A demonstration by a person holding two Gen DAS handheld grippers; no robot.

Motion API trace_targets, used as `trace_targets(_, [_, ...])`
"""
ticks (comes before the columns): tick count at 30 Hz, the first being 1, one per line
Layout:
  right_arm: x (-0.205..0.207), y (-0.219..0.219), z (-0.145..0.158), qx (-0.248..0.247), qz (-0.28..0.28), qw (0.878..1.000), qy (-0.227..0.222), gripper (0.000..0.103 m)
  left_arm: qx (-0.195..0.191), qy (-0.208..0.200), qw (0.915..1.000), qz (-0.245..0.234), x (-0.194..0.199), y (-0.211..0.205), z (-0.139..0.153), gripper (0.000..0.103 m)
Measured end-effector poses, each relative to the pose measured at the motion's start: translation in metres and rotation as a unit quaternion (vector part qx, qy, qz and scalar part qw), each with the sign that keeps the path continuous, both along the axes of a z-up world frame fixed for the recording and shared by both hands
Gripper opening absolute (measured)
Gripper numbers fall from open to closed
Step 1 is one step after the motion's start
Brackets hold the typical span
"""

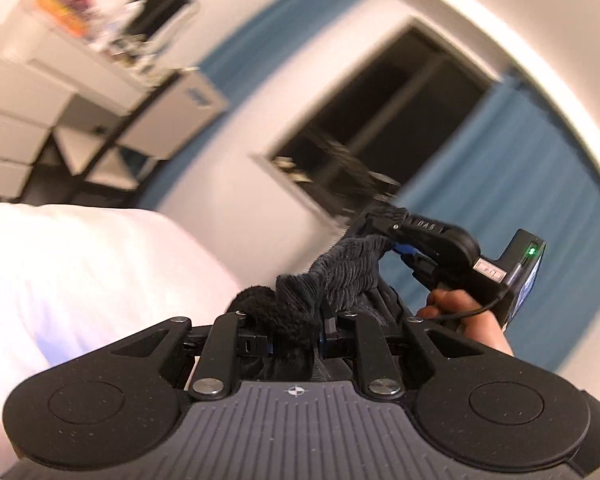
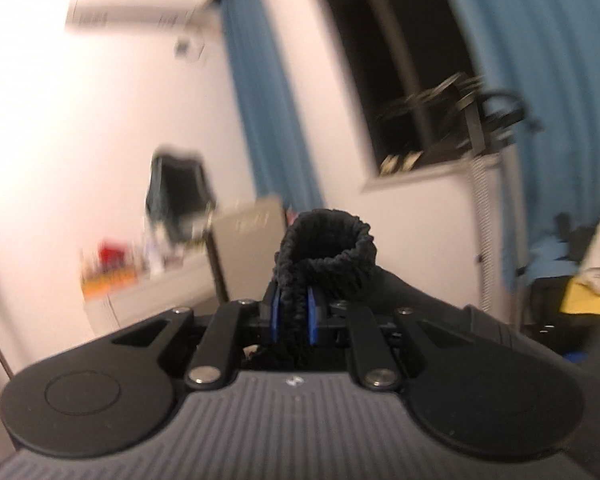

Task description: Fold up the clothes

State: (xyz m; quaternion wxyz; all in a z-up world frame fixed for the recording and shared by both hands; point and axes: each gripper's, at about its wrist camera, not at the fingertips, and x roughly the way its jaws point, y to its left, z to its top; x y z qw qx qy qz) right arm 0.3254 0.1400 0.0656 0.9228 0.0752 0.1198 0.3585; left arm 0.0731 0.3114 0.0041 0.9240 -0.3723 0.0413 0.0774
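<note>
While lifted clear of the bed (image 1: 60, 264), the black garment (image 1: 340, 268) is pinched by both grippers, L (image 1: 292, 336) and R (image 2: 294, 320), jaws narrow on ribbed hem, prob. to stretch it flat for folding.

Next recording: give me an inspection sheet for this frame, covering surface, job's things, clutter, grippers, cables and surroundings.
Surface: white bedding at left; blurred.
Job's things: black ribbed fabric garment stretched between both grippers, lifted off the surface.
Clutter: blurred items on white shelf unit; yellow and white pile at right.
Grippers: left gripper shut on the garment; right gripper shut on its bunched edge, blue pads showing.
Cables: thin black cable by the hand.
Surroundings: blue curtains, dark window, white wall.
</note>
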Motion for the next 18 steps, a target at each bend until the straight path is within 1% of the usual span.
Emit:
trace_targets(1, [0.018,0.031,-0.016,-0.027,0.009,1.000,0.002,0.015,-0.003,0.007,0.9999,0.012,0.012,0.019,-0.009,0.020])
trace_targets(2, [0.032,0.051,-0.033,-0.047,0.013,0.999,0.009,0.015,-0.004,0.013,0.9996,0.024,0.025,0.037,-0.018,0.020])
trace_targets(5, [0.074,0.111,-0.086,-0.107,0.028,0.993,0.030,0.016,-0.028,0.023,0.9985,0.041,0.058,0.079,-0.052,0.020])
trace_targets(7, [0.101,0.141,-0.117,-0.137,0.040,0.989,0.041,0.016,-0.035,0.027,0.9982,0.042,0.072,0.094,-0.075,0.020])
trace_targets(9, [0.127,0.160,-0.139,-0.142,0.061,0.987,0.052,0.017,-0.047,0.017,0.9983,0.030,0.073,0.102,-0.090,0.020])
trace_targets(10, [0.132,0.164,-0.151,-0.135,0.072,0.987,0.055,0.020,-0.050,0.011,0.9983,0.026,0.072,0.104,-0.095,0.021])
trace_targets(11, [0.133,0.168,-0.160,-0.121,0.082,0.987,0.060,0.022,-0.054,0.006,0.9982,0.025,0.070,0.107,-0.099,0.022])
trace_targets(12, [0.134,0.171,-0.168,-0.108,0.090,0.988,0.065,0.026,-0.066,0.003,0.9976,0.023,0.068,0.109,-0.104,0.024])
trace_targets(13, [0.137,0.172,-0.170,-0.104,0.093,0.988,0.067,0.028,-0.081,0.002,0.9965,0.022,0.066,0.111,-0.109,0.026])
trace_targets(14, [0.135,0.173,-0.168,-0.105,0.094,0.988,0.064,0.029,-0.094,-0.001,0.9954,0.019,0.066,0.111,-0.112,0.026])
trace_targets(15, [0.134,0.174,-0.166,-0.107,0.096,0.988,0.062,0.031,-0.097,-0.004,0.9951,0.017,0.065,0.111,-0.113,0.026])
trace_targets(17, [0.132,0.175,-0.161,-0.110,0.100,0.987,0.058,0.041,-0.095,-0.008,0.9953,0.015,0.063,0.110,-0.115,0.028])
trace_targets(18, [0.128,0.172,-0.159,-0.107,0.107,0.987,0.062,0.050,-0.093,-0.009,0.9955,0.015,0.063,0.109,-0.116,0.030])
